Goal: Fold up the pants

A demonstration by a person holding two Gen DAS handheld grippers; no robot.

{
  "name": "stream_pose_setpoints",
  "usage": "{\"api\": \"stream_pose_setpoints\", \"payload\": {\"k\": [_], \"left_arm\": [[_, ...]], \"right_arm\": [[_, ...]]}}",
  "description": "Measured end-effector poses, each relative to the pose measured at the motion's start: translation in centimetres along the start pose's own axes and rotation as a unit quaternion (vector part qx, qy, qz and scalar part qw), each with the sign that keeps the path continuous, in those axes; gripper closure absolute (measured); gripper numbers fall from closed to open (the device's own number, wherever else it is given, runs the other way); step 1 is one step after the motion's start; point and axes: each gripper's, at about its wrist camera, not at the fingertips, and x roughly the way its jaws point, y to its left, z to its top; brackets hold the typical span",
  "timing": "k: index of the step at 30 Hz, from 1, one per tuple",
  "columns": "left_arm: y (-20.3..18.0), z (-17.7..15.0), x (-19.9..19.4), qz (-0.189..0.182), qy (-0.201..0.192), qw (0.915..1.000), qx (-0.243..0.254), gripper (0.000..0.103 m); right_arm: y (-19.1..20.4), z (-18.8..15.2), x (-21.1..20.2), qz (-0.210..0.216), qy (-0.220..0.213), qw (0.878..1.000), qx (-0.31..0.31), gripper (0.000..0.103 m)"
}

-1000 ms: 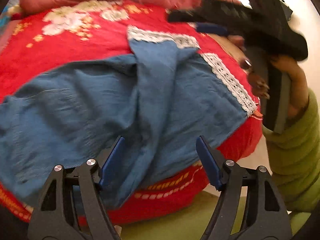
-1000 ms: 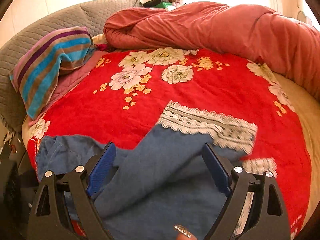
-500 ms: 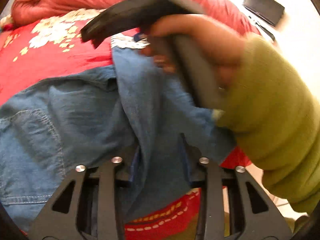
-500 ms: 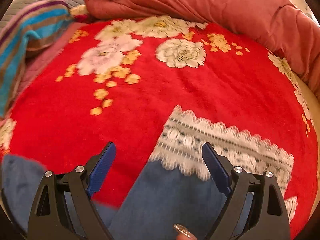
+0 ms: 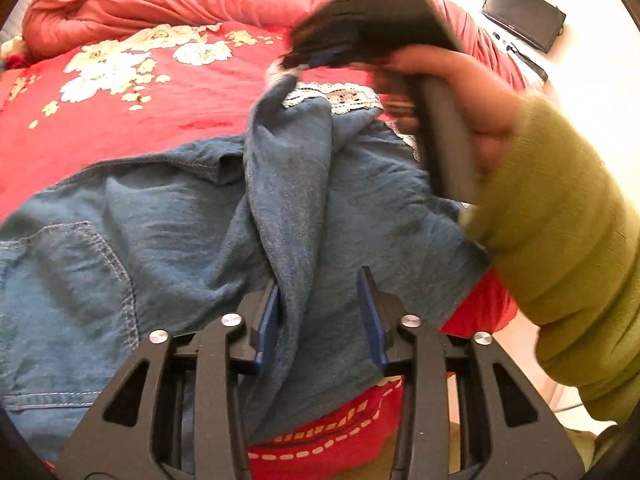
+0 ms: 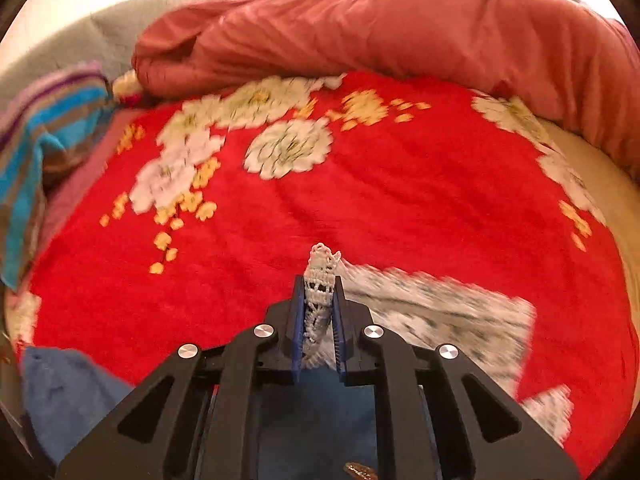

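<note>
L tool (image 5: 320,312) nearest, partly closed, blue pads (image 5: 267,322) either side of a raised denim fold, fabric bunched betw. them; firm grip or not, can't tell. Pants (image 5: 168,216) spread over near edge of bed, back pocket w/ stitching at lower left, one leg draped across other. Red floral blanket (image 5: 168,112) under pants. Further out, R hand (image 5: 472,96) in green sleeve (image 5: 560,232), gripping R tool (image 6: 318,312) above lace hem. In R wrist view: narrow, clamped on white lace trim (image 6: 320,280) of pants leg, trim sticking up past pads. More lace hem (image 6: 440,312) flat on blanket just beyond, blurred. Beyond that, pink-red quilt (image 6: 400,32) heaped along far side, striped pillow (image 6: 36,140) at far left. Dark screen (image 5: 524,14) on floor past bed.
</note>
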Motion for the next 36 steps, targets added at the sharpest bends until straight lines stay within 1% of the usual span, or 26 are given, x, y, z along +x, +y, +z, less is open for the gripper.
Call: {"api": "stream_pose_setpoints", "payload": {"k": [5,8,9,10,12,13,16,20,23,28,31,36], "left_arm": [[0.0,-0.1,-0.4,0.011,-0.008,0.9999,-0.001,0.070],[0.1,-0.2,-0.5,0.021,-0.009,0.9997,-0.006,0.070],[0.4,0.0,-0.5,0.025,-0.010,0.9996,-0.007,0.072],[0.4,0.0,-0.6,0.030,-0.011,0.9995,-0.006,0.082],[0.4,0.0,-0.7,0.039,-0.011,0.9992,0.000,0.094],[0.4,0.1,-0.8,0.044,-0.013,0.9990,0.004,0.098],[-0.1,0.0,-1.4,0.075,-0.026,0.9962,0.035,0.101],[-0.7,-0.6,-2.6,0.097,-0.037,0.9926,0.064,0.102],[-0.5,-0.8,-3.3,0.097,-0.040,0.9924,0.064,0.102],[-0.3,-1.2,-3.8,0.091,-0.037,0.9934,0.060,0.102],[-0.8,-1.5,-3.9,0.091,-0.036,0.9926,0.072,0.102],[-2.0,-2.0,-3.9,0.097,-0.033,0.9892,0.105,0.102]], "right_arm": [[-3.8,-1.6,-6.3,0.025,-0.036,0.998,0.042,0.092],[-6.0,-3.0,-10.0,0.031,-0.052,0.996,0.064,0.092],[-6.8,-3.6,-11.2,0.031,-0.056,0.995,0.071,0.092],[-7.3,-4.1,-12.0,0.030,-0.058,0.995,0.075,0.092],[-8.2,-5.5,-13.7,0.026,-0.057,0.995,0.082,0.092],[-8.5,-6.2,-14.3,0.026,-0.054,0.995,0.085,0.092],[-9.0,-8.3,-15.7,0.026,-0.042,0.995,0.090,0.092],[-9.7,-11.4,-17.4,0.028,-0.026,0.994,0.102,0.092],[-10.3,-14.0,-18.0,0.030,-0.007,0.992,0.123,0.092],[-10.9,-17.5,-17.5,0.031,0.030,0.988,0.148,0.092],[-11.3,-18.6,-17.6,0.031,0.034,0.986,0.160,0.092],[-12.0,-18.8,-18.3,0.023,0.027,0.987,0.159,0.092]]}}
